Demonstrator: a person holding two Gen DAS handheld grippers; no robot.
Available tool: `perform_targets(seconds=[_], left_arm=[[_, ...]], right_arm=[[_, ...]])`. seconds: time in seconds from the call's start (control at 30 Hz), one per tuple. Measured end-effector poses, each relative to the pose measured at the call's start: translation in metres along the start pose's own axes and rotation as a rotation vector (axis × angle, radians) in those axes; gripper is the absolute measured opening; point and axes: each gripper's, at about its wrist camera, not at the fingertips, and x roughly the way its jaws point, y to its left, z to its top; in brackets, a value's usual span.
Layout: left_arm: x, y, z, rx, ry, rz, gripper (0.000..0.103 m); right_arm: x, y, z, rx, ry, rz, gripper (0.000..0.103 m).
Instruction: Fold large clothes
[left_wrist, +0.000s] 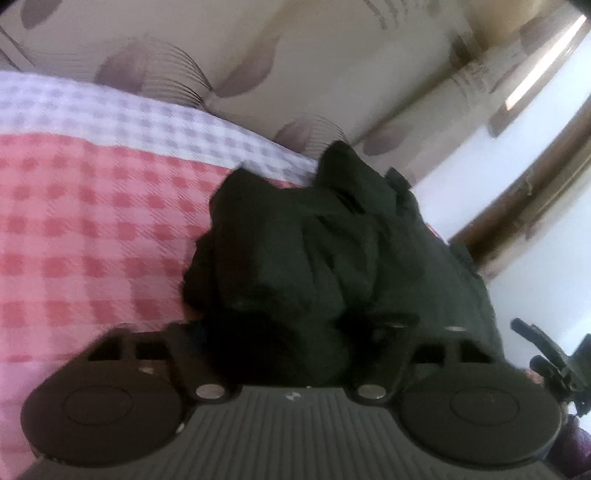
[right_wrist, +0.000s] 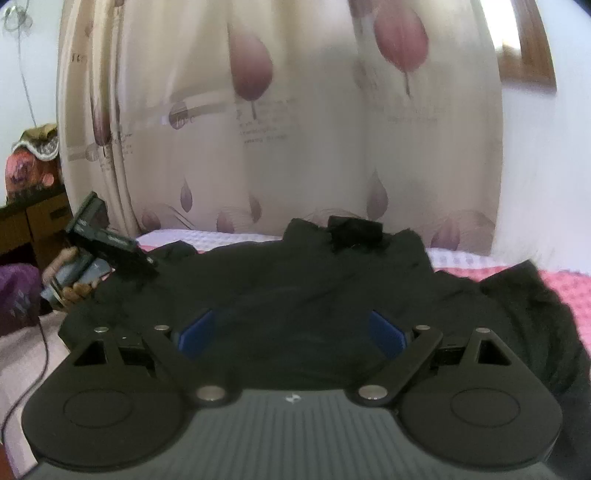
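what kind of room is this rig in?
Probably a bedroom: the dark garment lies on a pink checked bedspread, with leaf-print curtains hanging right behind it and a wooden cabinet off to the side.

a dark, nearly black garment (right_wrist: 314, 280) is lying bunched and rumpled on a pink-and-white checked bedspread (left_wrist: 92, 229). its far edge is sitting near the floral curtain (right_wrist: 295, 129).

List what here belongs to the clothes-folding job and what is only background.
Job:
dark garment
left tongs
right tongs
pink checked bedcover, the work surface

Background:
petal-print curtain
wooden cabinet
purple cloth
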Motion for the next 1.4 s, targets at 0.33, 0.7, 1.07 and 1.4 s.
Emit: perform_targets(seconds=[0.33, 0.7, 1.07, 1.4], left_arm=[[-0.016, 0.000, -0.025, -0.050, -0.104, -0.013, 0.042], [-0.014, 0.003, -0.024, -0.058, -0.078, -0.013, 0.048], [-0.025, -0.024, -0.018, -0.163, -0.054, 0.027, 0.032], [-0.058, -0.180, 0.027, -0.184, -0.016, 0.092, 0.025]], right_arm=[[0.023, 0.011, 0.024, -0.056, 0.028, -0.039, 0.008], [0.109, 0.010, 0.049, -0.145, 0.169, -0.033, 0.007], [0.179, -0.011, 0.018, -0.061, 0.291, -0.016, 0.006], [0.177, -0.040, 0.015, 0.159, 0.283, 0.067, 0.006]])
